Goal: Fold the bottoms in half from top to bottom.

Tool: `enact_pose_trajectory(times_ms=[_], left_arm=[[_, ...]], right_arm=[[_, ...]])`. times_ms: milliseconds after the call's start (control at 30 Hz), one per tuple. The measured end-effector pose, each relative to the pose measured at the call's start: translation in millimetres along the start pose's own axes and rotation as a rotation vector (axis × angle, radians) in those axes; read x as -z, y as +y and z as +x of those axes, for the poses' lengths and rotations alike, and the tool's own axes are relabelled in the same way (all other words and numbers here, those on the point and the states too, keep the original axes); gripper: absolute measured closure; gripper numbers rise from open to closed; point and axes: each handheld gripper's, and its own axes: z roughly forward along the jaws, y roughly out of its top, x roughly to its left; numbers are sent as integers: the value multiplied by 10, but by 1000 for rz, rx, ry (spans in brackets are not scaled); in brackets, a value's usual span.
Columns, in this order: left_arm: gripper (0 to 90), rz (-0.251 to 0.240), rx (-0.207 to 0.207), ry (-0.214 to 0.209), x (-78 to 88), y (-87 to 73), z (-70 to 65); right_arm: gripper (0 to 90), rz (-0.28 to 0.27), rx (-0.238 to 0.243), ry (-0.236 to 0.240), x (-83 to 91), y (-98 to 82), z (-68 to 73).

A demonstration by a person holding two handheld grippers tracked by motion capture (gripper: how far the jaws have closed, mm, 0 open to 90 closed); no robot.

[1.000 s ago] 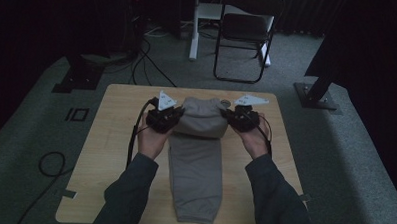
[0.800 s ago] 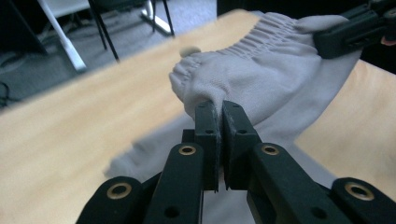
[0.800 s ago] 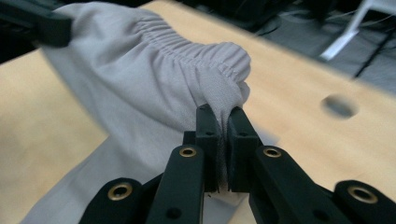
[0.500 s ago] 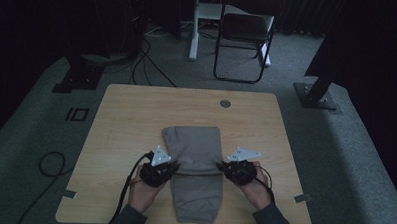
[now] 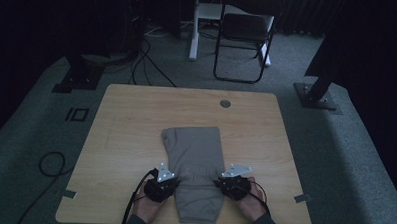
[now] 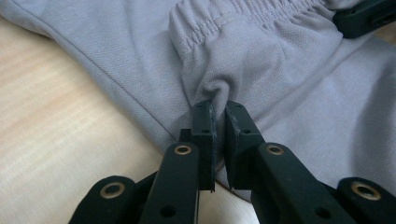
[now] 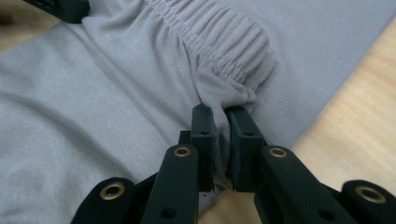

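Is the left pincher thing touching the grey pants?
Touching. The left gripper view shows the left gripper pinching a bunch of the grey pants by the waistband corner.

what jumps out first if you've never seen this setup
A grey fabric garment with an elastic waistband lies folded on the near half of the light wooden table. The left gripper and right gripper each pinch a waistband corner; their jaws have just been opening slightly, cloth between them. A black folding chair stands beyond.

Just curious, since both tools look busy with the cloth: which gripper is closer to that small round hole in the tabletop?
Right. The right gripper sits at the grey shorts' right edge, below the round hole; the left gripper, at their left edge, lies farther off to the side.
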Motion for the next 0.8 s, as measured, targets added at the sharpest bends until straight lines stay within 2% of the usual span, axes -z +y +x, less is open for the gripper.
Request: enact_pose_trajectory(times_ms=[100, 133, 167, 200, 333, 400, 433, 533, 600, 633, 667, 733, 800], left_arm=[[832, -5, -3, 20, -50, 50, 40], [832, -14, -6, 55, -140, 141, 110], [818, -16, -13, 75, -178, 179, 139], [811, -15, -19, 92, -215, 221, 172], [793, 1, -6, 126, -324, 376, 312], [745, 12, 22, 97, -305, 434, 380], [711, 0, 31, 80, -261, 454, 401], [686, -80, 43, 55, -65, 515, 467], [687, -94, 58, 67, 5, 588, 537], [699, -93, 68, 75, 11, 628, 573], [750, -92, 75, 77, 4, 664, 606], [830, -80, 84, 68, -65, 735, 649], [841, -51, 80, 68, -182, 795, 652]], right_arm=[[810, -7, -7, -24, -45, 44, -51], [806, -10, -14, -35, -66, 64, -74], [795, -22, -30, -66, -147, 143, -169], [792, -28, -40, -73, -182, 174, -210], [764, -39, -85, -91, -291, 286, -333], [680, -32, -103, -76, -298, 327, -354], [645, -36, -102, -58, -279, 343, -354], [613, -100, -87, -33, -123, 381, -339], [629, -147, -86, -40, -12, 424, -359], [662, -155, -89, -52, 18, 452, -382], [728, -155, -96, -63, 27, 481, -413], [801, -126, -116, -82, -28, 530, -486], [825, -96, -133, -86, -132, 553, -540]])
